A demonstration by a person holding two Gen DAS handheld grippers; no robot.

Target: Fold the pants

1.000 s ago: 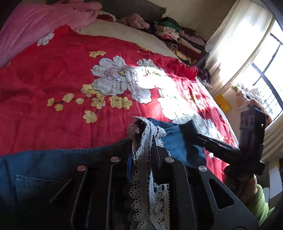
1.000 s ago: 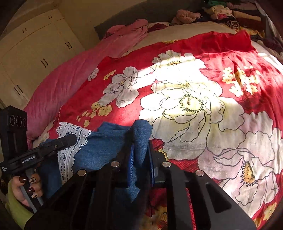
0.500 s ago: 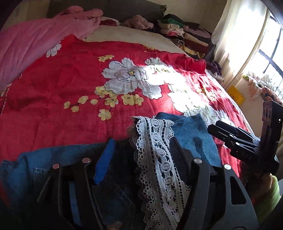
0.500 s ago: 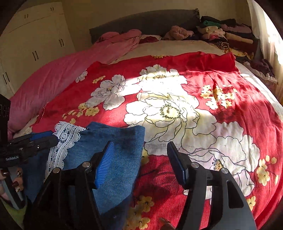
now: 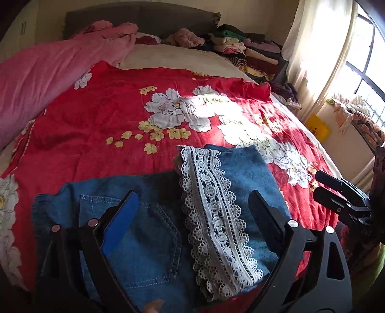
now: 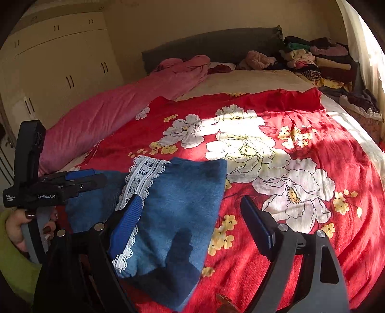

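Observation:
Blue denim pants (image 5: pixel 149 231) with a white lace strip (image 5: pixel 214 216) lie folded on the red floral bedspread (image 5: pixel 101 115). In the left wrist view my left gripper (image 5: pixel 192 202) is open and empty, its fingers above the pants on either side of the lace. In the right wrist view my right gripper (image 6: pixel 190 204) is open and empty above the right edge of the pants (image 6: pixel 182 207). The lace (image 6: pixel 142 178) shows there too. Each gripper appears in the other's view: the right gripper (image 5: pixel 320 184) at the right edge, the left gripper (image 6: pixel 101 177) at the left.
A pink blanket (image 5: pixel 48 72) lies along the left side of the bed. Piles of folded clothes (image 5: pixel 245 50) sit at the far right corner by the headboard (image 5: pixel 144 16). A window and curtain (image 5: pixel 320 48) are on the right. Cupboards (image 6: pixel 60 67) stand on the left.
Both grippers opened and let go of the pants, then pulled back and up. The folded leg with the lace strip now lies flat on the denim.

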